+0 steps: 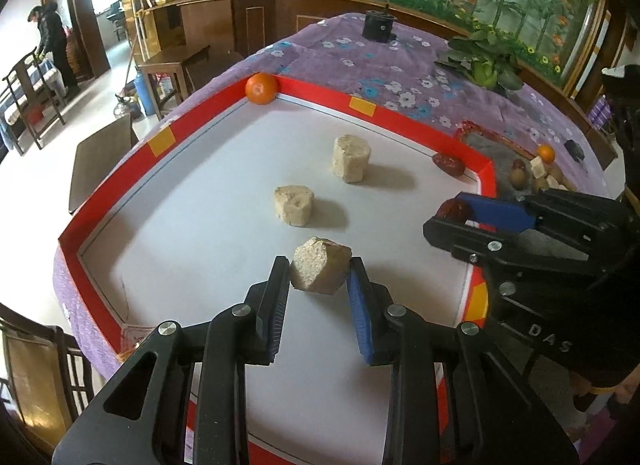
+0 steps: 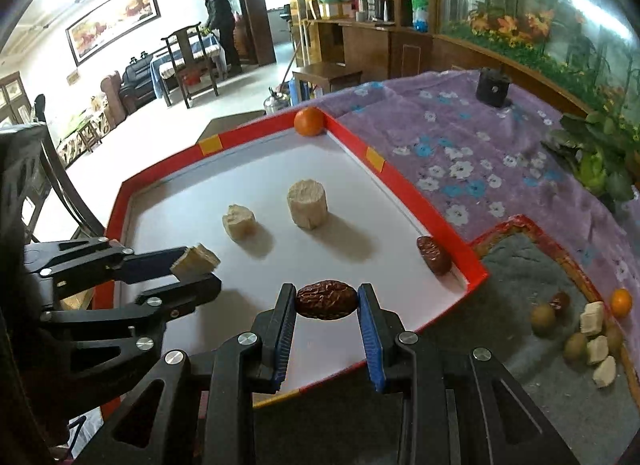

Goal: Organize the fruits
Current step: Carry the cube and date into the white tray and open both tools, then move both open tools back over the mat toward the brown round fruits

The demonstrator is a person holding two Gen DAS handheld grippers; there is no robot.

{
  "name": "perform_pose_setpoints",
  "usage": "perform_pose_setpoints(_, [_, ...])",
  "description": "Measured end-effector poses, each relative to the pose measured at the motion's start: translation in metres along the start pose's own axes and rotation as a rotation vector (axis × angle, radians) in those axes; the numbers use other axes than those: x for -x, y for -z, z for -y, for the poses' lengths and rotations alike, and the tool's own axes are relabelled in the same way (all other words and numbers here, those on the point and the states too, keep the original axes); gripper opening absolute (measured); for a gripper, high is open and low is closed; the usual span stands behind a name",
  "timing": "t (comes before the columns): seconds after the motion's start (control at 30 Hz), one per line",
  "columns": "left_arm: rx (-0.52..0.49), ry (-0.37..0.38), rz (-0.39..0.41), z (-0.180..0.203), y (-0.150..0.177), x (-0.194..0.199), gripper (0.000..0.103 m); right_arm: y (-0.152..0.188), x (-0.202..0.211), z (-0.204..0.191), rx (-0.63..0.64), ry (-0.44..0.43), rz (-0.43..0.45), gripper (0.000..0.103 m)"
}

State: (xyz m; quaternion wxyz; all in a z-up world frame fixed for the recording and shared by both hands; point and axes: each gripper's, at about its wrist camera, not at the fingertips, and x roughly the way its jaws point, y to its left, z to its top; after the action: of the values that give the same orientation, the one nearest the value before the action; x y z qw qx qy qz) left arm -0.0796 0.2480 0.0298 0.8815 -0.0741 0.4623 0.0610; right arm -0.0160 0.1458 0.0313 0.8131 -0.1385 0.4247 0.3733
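While both grippers are loaded, the carrying step of the sorting appears to be in hand. A pale chunk [image 1: 320, 271] is clamped between the pads of the left gripper [image 1: 319, 277], held above the near part of the white floor of the red-rimmed tray [image 1: 316, 95]. A wrinkled red date [image 2: 326, 300] is pinched between the blue pads of the right gripper [image 2: 326, 301], just over the tray's near edge. The date's long axis is set crosswise, from one pad to the other, so it is gripped by its two ends. The chunk's flat cut face is tilted up and toward the far side of the tray.

Two more pale chunks [image 1: 294, 205] [image 1: 351, 158] are seen standing in a diagonal line on the tray floor, another date [image 2: 434, 255] lies against the right rim, and an orange [image 1: 261, 88] is tucked into the far corner. Unsorted fruit is left on the grey mat [image 2: 520, 265] beside the tray.

The next move is judged to call for each piece being lowered beside its own kind: the chunk to extend the line, the date next to the one at the rim, with the jaws opened only once the piece is resting.
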Motion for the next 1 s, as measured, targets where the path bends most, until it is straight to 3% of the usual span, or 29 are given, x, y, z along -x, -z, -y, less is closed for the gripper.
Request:
perform_pose_setpoints(0.43, [0.031, -0.056, -0.001, -0.003, -0.003, -0.011, 0.033, -0.002, -0.021, -0.008, 0.018, 0.023, -0.018, 0.033])
perform_pose_setpoints(0.63, [0.059, -0.088, 0.015, -0.012, -0.004, -0.006, 0.058, 0.002, -0.007, -0.005, -0.007, 0.018, 0.007, 0.042])
perform_pose_setpoints(1.0, [0.046, -0.066, 0.055, 0.007, -0.011, 0.011, 0.058, 0.021, 0.041, 0.017, -0.075, 0.02, 0.091, 0.044])
